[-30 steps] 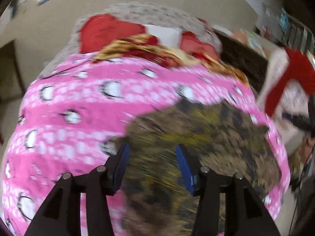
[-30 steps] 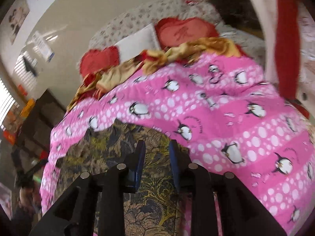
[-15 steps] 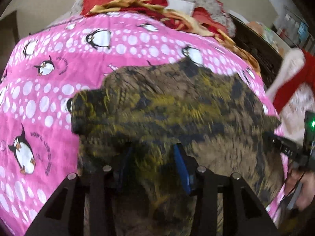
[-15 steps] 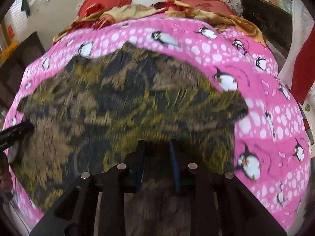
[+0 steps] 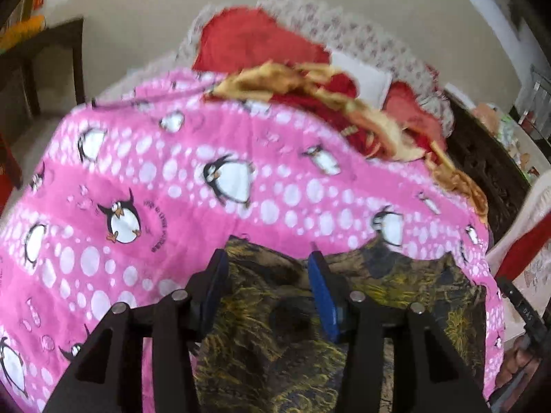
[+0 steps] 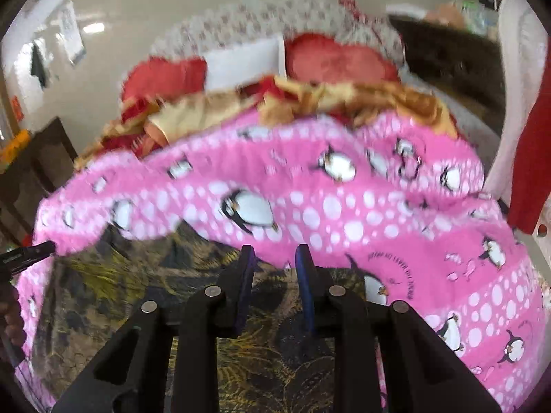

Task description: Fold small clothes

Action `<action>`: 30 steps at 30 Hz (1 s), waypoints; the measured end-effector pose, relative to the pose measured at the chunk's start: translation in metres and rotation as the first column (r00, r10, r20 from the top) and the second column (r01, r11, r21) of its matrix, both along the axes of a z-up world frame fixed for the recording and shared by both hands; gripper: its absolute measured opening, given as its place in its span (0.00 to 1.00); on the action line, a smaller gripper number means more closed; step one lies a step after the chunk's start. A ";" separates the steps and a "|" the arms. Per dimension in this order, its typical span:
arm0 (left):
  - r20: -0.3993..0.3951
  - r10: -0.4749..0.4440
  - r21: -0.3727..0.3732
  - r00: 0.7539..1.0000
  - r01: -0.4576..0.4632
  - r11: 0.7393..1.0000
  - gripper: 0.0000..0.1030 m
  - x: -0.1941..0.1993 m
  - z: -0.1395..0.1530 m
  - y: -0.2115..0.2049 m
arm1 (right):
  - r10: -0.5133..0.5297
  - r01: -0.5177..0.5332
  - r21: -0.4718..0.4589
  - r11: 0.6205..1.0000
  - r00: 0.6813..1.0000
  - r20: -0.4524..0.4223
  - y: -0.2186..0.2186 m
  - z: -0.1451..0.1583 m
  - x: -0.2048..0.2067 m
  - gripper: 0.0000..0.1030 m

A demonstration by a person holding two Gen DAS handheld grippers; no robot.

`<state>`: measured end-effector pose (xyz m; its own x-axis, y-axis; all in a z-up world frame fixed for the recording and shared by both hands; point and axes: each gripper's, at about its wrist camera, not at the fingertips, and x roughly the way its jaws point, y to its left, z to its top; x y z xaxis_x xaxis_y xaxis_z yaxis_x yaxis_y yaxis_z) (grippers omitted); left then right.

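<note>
Left gripper [image 5: 267, 275]: jaws spread and opening; the dark olive-and-yellow patterned garment [image 5: 310, 344] lies under and between them, pads not seen pressing on it. A second ago the cloth was a blurred mass filling the lower frame; half a second ago it spread wide across the view. Now only its far edge shows beyond the fingertips, with a fold line crossing between the jaws.

Garment location: flat on the pink penguin-print blanket [image 5: 137, 179] covering the bed, at the near edge, below both grippers. Red cushions [image 5: 248, 41] and a rumpled yellow-red cloth [image 5: 344, 96] sit well apart at the head of the bed.

Right gripper [image 6: 273, 268]: jaws narrowly apart, gap unchanged across the last second. In the right wrist view the garment [image 6: 137, 282] runs beneath them and out to the left; whether the pads pinch a layer of fabric I cannot tell, since the contact point is hidden by the fingers. The tip of the left gripper shows at the far left edge of this view.

Change: both views have swung from looking across the full spread garment to looking over its far edge, with much more blanket now visible.

Judgement: this looks like one fold laid toward the near edge, with the left side releasing. The shape seems still wide, so a further fold is probably needed.
</note>
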<state>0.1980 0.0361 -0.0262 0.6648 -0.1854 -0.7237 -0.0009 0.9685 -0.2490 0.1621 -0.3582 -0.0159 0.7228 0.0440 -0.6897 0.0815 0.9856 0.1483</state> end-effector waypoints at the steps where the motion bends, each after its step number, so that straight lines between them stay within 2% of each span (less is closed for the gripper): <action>1: 0.011 -0.030 -0.002 0.999 0.030 1.000 0.51 -0.005 0.000 -0.008 | 0.002 -0.002 -0.001 1.000 1.000 0.012 0.003 0.002 -0.005 0.27; 3: 0.013 -0.114 0.004 0.993 0.113 0.994 0.51 -0.011 -0.005 -0.036 | 0.027 -0.027 0.014 1.000 0.999 0.023 0.016 0.005 -0.011 0.27; 6: -0.015 -0.206 0.051 0.979 0.206 0.977 0.51 -0.012 -0.020 -0.077 | 0.074 -0.074 -0.016 0.997 0.997 -0.027 0.049 0.000 -0.007 0.27; 8: -0.045 -0.200 0.097 0.979 0.203 0.974 0.51 -0.007 -0.032 -0.092 | 0.098 -0.103 -0.046 0.994 0.989 -0.113 0.074 -0.012 0.005 0.27; 9: -0.070 -0.168 0.149 0.983 0.177 0.973 0.51 -0.002 -0.043 -0.098 | 0.083 -0.094 -0.075 0.993 0.988 -0.131 0.080 -0.017 0.007 0.27; 11: -0.106 -0.136 0.162 0.985 0.152 0.975 0.51 0.005 -0.060 -0.098 | 0.051 -0.071 -0.120 0.990 0.985 -0.166 0.085 -0.031 0.018 0.27; 13: -0.059 -0.139 0.184 0.989 0.147 0.972 0.52 -0.001 -0.065 -0.099 | 0.026 -0.052 -0.114 0.992 0.974 -0.225 0.079 -0.053 0.028 0.27; 14: -0.049 -0.137 0.208 0.989 0.144 0.968 0.52 -0.003 -0.066 -0.102 | 0.024 -0.048 -0.100 0.994 0.974 -0.226 0.076 -0.062 0.028 0.27; 15: -0.045 -0.135 0.230 0.990 0.142 0.963 0.52 -0.004 -0.066 -0.106 | 0.032 -0.048 -0.084 0.995 0.982 -0.188 0.073 -0.066 0.024 0.27; 18: -0.043 -0.131 0.233 0.990 0.138 0.963 0.53 -0.003 -0.066 -0.108 | 0.039 -0.049 -0.088 0.995 0.993 -0.111 0.071 -0.072 0.012 0.27; 21: -0.041 -0.133 0.222 0.990 0.138 0.965 0.53 0.000 -0.068 -0.106 | 0.040 -0.052 -0.111 0.992 0.993 -0.111 0.075 -0.073 0.012 0.29; 25: -0.041 -0.133 0.220 0.990 0.139 0.966 0.53 -0.001 -0.069 -0.105 | 0.043 -0.054 -0.096 0.994 0.993 -0.114 0.074 -0.070 0.010 0.29; 28: -0.041 -0.133 0.217 0.990 0.138 0.966 0.53 0.000 -0.069 -0.104 | 0.010 -0.027 -0.120 0.992 0.990 -0.143 0.077 -0.057 0.014 0.29; 30: -0.040 -0.132 0.217 0.990 0.137 0.966 0.53 -0.003 -0.069 -0.103 | -0.017 0.005 -0.095 0.995 0.992 -0.126 0.089 -0.042 0.005 0.29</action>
